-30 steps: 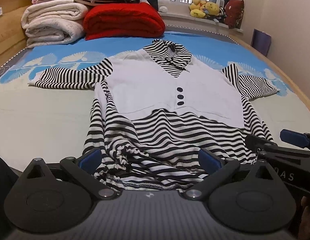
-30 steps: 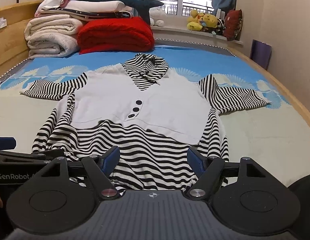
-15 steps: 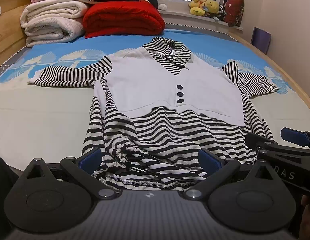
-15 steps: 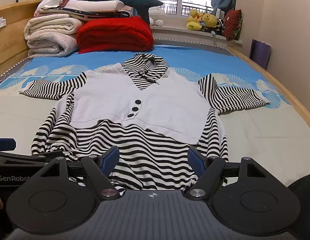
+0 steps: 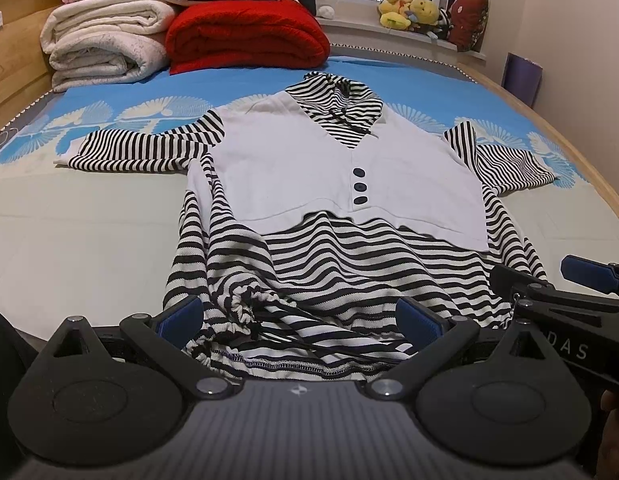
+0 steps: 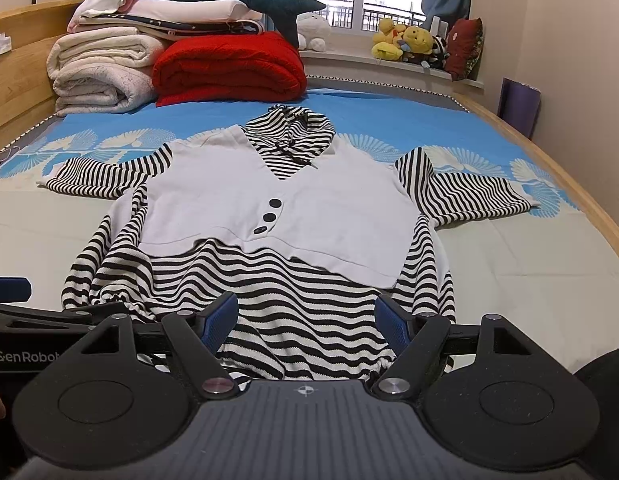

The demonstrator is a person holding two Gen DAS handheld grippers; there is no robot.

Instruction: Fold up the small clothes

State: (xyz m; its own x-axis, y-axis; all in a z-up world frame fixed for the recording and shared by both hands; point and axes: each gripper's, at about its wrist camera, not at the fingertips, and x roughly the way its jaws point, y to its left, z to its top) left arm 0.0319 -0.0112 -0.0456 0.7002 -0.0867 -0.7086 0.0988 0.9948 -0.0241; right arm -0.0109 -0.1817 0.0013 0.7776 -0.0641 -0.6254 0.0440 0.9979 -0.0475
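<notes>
A small hooded top (image 5: 341, 184) lies face up on the bed, with a white vest front, three dark buttons and black-and-white striped sleeves, hood and lower body; it also shows in the right wrist view (image 6: 285, 216). Its hem is bunched at the near left. My left gripper (image 5: 299, 314) is open, its blue pads either side of the bunched hem. My right gripper (image 6: 305, 318) is open over the hem's right part. Each gripper shows at the edge of the other's view.
Folded white blankets (image 5: 105, 50) and a red blanket (image 5: 245, 36) are stacked at the bed's head. Plush toys (image 6: 409, 42) sit on the windowsill. A wooden bed rail (image 6: 569, 184) runs along the right side.
Both grippers have eased slightly forward and down toward the hem. The top has not moved and both stay open.
</notes>
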